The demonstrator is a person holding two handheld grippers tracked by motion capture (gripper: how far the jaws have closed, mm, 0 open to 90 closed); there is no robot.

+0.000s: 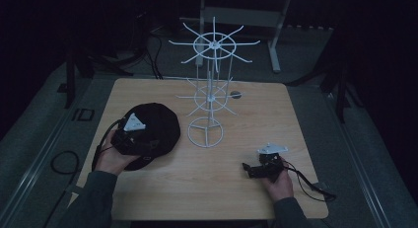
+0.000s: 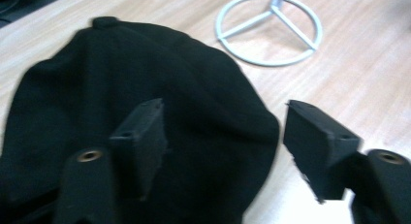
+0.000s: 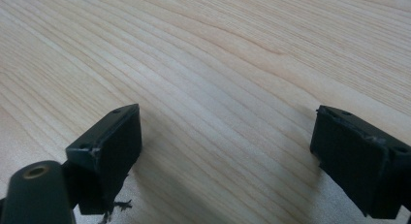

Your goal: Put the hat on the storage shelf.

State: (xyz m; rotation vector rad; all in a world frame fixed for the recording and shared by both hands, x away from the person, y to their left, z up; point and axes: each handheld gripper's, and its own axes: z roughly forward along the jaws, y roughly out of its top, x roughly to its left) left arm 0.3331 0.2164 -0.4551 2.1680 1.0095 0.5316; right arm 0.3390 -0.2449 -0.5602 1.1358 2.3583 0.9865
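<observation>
My left gripper (image 2: 223,136) gapes over the cap (image 2: 97,98); right gripper (image 3: 228,156) gapes, empty. I'd pinch the cap's edge squarely, probably for the rack (image 1: 212,65).

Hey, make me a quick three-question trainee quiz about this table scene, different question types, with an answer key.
1. True or false: the left gripper is open over the black cap.
2. Which stands nearest the cap: A the white rack, B the right gripper?
3. Fill in: the right gripper's jaws are ____ above bare table.

Key: 1 true; 2 A; 3 open.
</observation>
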